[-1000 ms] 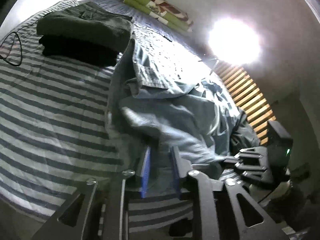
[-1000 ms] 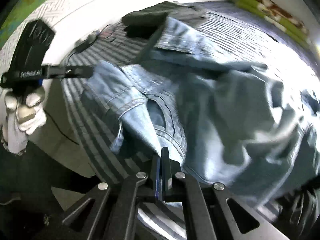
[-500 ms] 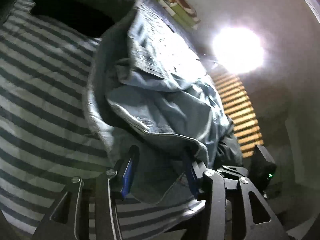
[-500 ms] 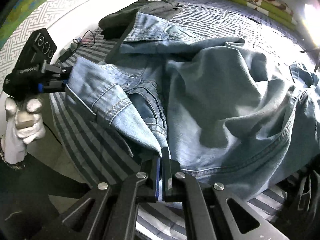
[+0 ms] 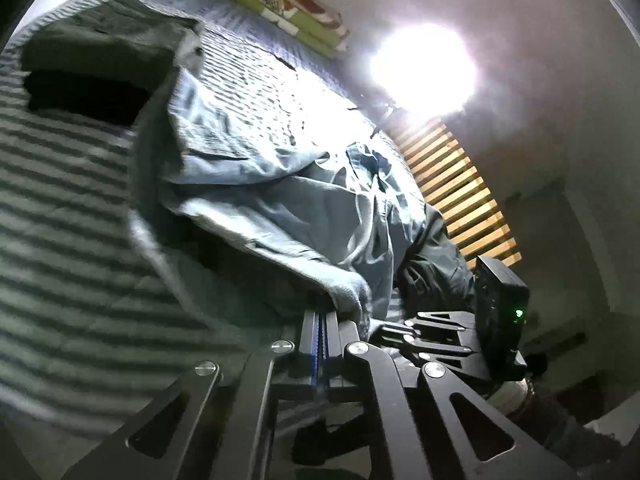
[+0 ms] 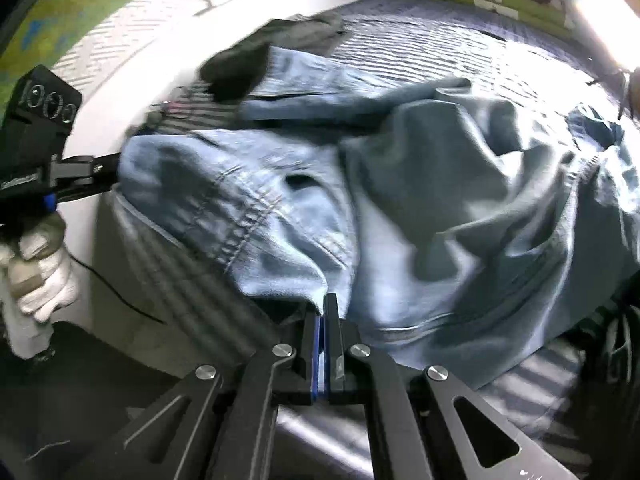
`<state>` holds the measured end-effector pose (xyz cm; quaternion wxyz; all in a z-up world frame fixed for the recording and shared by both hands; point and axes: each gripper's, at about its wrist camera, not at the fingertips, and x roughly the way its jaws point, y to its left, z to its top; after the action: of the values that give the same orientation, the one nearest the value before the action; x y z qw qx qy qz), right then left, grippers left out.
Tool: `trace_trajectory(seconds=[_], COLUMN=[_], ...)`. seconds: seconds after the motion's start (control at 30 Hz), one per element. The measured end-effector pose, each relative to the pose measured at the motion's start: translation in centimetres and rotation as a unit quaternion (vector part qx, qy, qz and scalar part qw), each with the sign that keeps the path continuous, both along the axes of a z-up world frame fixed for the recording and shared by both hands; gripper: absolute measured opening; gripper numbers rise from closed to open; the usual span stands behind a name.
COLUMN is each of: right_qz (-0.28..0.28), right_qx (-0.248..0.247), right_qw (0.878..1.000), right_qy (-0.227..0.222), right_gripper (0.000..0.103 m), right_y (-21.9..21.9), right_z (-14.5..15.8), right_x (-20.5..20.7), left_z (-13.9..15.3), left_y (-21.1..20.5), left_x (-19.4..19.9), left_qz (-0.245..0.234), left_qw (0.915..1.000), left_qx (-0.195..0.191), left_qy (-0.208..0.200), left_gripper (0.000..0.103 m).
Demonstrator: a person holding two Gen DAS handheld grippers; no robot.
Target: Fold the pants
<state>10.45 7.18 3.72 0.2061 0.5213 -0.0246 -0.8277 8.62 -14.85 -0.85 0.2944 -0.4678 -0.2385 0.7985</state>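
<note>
**Ana:** Striped bedding covers the whole bed, grey and white bands running across it, with a bright lamp glaring on the wall and a slatted wooden panel below it. What lies on the bed?

**Ben:** Mostly the jeans, light blue denim, bunched and rumpled across the middle of the bed. One waist corner goes to the left gripper, the other to the right gripper.

**Ana:** Are the tongs gripping or loose?

**Ben:** Both are clamped. In the left wrist view the blue-lined fingers are pressed together with a fold of the jeans' edge running into their tip. In the right wrist view the jaws are likewise closed, and a pointed corner of denim with a stitched seam disappears between them.

**Ana:** Any boxes, baskets or drawers holding things?

**Ben:** No container that I can make out. Clothes sit straight on the bedding: a folded pile near the far left corner, an olive-green garment on top of something black. It is touching the far end of the jeans.

**Ana:** And at the head of the bed?

**Ben:** A green pillow with a brown and white pattern, against the wall, well apart from the jeans.

**Ana:** Is the person visible?

**Ben:** A gloved hand holds the left gripper's handle at the left edge of the right wrist view. A thin black cable trails down beside it.
</note>
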Motion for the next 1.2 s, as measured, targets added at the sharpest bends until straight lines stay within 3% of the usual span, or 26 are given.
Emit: trace_trajectory(seconds=[0.07,0.2,0.33,0.4,0.57,0.63,0.7,0.73,0.77,0.83,0.97,1.07,1.2], right_qz=[0.029,0.091,0.118,0.116,0.136,0.146,0.141,0.138,0.132,0.106,0.074,0.054,0.031], right_qx=[-0.007,0.028,0.067,0.067,0.063,0.056,0.047,0.038,0.034,0.039,0.04,0.04,0.086], right_qw=[1.0,0.995,0.991,0.991,0.988,0.987,0.989,0.99,0.991,0.993,0.996,0.996,0.993], right_qy=[0.003,0.016,0.009,-0.01,-0.025,-0.032,-0.021,-0.013,-0.002,0.026,0.039,0.05,0.072], right_gripper=[0.001,0.001,0.001,0.001,0.003,0.005,0.005,0.011,0.023,0.037,0.038,0.039,0.045], right_y=[-1.5,-5.2,-6.4,-5.8,-5.4,-5.0,-4.5,-4.0,-3.5,-2.5,-1.3,-0.5,-0.6], right_z=[0.2,-0.4,-2.2,-3.0,-3.1,-2.6,-1.0,-0.2,0.7,2.5,4.0,5.0,5.2], right_x=[1.4,4.0,4.8,4.4,4.7,4.8,4.3,3.9,3.4,1.8,-1.3,-4.2,-10.5], left_z=[0.3,-0.8,-3.1,-4.1,-7.2,-8.8,-9.7,-9.7,-9.5,-8.6,-4.9,-3.7,-5.7], left_y=[-1.7,-6.0,-7.6,-7.2,-4.0,-1.7,0.0,0.6,1.0,0.5,-3.6,-5.1,-4.3], left_x=[1.6,5.1,5.2,4.3,2.0,1.3,1.5,1.7,2.0,2.6,4.7,6.5,6.3], left_qz=[0.012,0.047,0.068,0.068,0.043,0.029,0.013,0.012,0.014,0.029,0.069,0.073,0.046], left_qw=[0.9998,0.996,0.9921,0.9922,0.9919,0.9886,0.9868,0.9852,0.9832,0.9845,0.9907,0.9873,0.9836], left_qx=[-0.017,-0.073,-0.091,-0.085,-0.086,-0.117,-0.135,-0.151,-0.168,-0.162,-0.112,-0.138,-0.166], left_qy=[-0.002,-0.02,-0.052,-0.061,-0.082,-0.09,-0.088,-0.08,-0.071,-0.06,-0.034,-0.027,-0.054], left_gripper=[0.0,0.0,0.001,0.009,0.043,0.04,0.019,0.004,0.002,0.001,0.001,0.001,0.003])
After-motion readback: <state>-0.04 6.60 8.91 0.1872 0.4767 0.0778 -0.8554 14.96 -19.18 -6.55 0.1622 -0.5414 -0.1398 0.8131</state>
